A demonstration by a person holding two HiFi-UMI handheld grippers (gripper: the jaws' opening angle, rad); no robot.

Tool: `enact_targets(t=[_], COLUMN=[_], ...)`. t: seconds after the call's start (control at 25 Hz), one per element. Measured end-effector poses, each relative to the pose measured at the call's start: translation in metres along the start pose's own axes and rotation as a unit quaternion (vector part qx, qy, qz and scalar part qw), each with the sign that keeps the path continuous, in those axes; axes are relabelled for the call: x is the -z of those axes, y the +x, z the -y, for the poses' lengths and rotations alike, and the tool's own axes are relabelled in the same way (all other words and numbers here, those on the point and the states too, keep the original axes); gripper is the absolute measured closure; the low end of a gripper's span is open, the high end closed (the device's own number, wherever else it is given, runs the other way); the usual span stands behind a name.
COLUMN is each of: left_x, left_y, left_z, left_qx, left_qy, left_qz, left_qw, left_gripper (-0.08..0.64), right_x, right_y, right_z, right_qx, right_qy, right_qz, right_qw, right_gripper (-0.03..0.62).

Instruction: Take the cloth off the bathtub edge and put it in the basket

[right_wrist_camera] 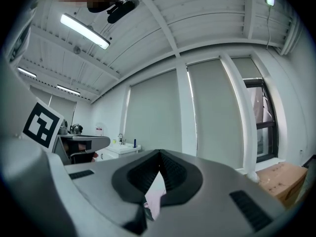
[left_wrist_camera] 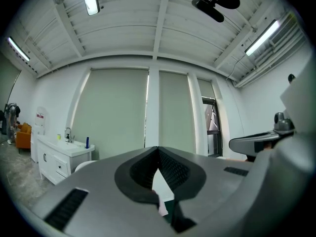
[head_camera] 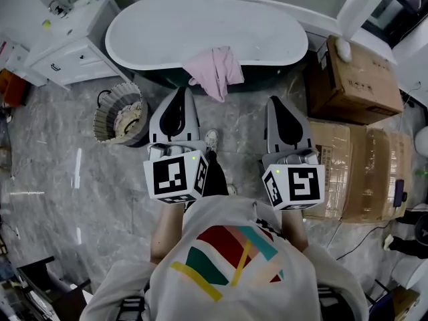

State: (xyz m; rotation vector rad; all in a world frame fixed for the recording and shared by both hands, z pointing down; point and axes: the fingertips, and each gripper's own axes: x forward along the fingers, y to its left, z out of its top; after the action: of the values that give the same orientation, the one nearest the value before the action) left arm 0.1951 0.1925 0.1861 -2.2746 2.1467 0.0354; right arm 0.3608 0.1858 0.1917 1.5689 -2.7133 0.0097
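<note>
Cloth point(head_camera: 215, 72) on bathtub point(head_camera: 200, 29) edge, ahead of left gripper point(head_camera: 179, 92) and right gripper point(head_camera: 276, 101); fingers together, seemingly empty.

A pink cloth point(head_camera: 215, 71) drapes the bathtub point(head_camera: 140, 19) rim (trailing down outside). The left hand-held gripper point(head_camera: 182, 92) and right hand-held gripper point(head_camera: 275, 101) point toward it; the basket point(head_camera: 107, 116) stands left.

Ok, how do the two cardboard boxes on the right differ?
The far box, by the end of the bathtub, is a darker brown; the near box is paler. The far box sits turned at an angle, while the near box lies squarer to the head view. The near box also looks somewhat larger than the far box. Both are closed cardboard boxes on the floor.
</note>
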Motion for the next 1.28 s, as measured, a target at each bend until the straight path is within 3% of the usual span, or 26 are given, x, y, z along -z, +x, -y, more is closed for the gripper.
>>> enact_targets(t=[0.6, 1.28], left_x=[0.034, 0.031], left_y=[0.112, 0.311], left_z=[-0.051, -0.172], left_qx=[-0.003, -0.016], left_qy=[-0.012, -0.038], left_qz=[-0.030, -0.031], left_qw=[0.9995, 0.9987], left_gripper=[0.542, 0.543], right_x=[0.025, 0.003], right_y=[0.111, 0.336], right_z=[0.019, 0.046], right_qx=[-0.004, 0.008], right_qy=[0.002, -0.010], right_qz=[-0.031, -0.048], right_qw=[1.000, 0.999], right_gripper=[0.580, 0.580])
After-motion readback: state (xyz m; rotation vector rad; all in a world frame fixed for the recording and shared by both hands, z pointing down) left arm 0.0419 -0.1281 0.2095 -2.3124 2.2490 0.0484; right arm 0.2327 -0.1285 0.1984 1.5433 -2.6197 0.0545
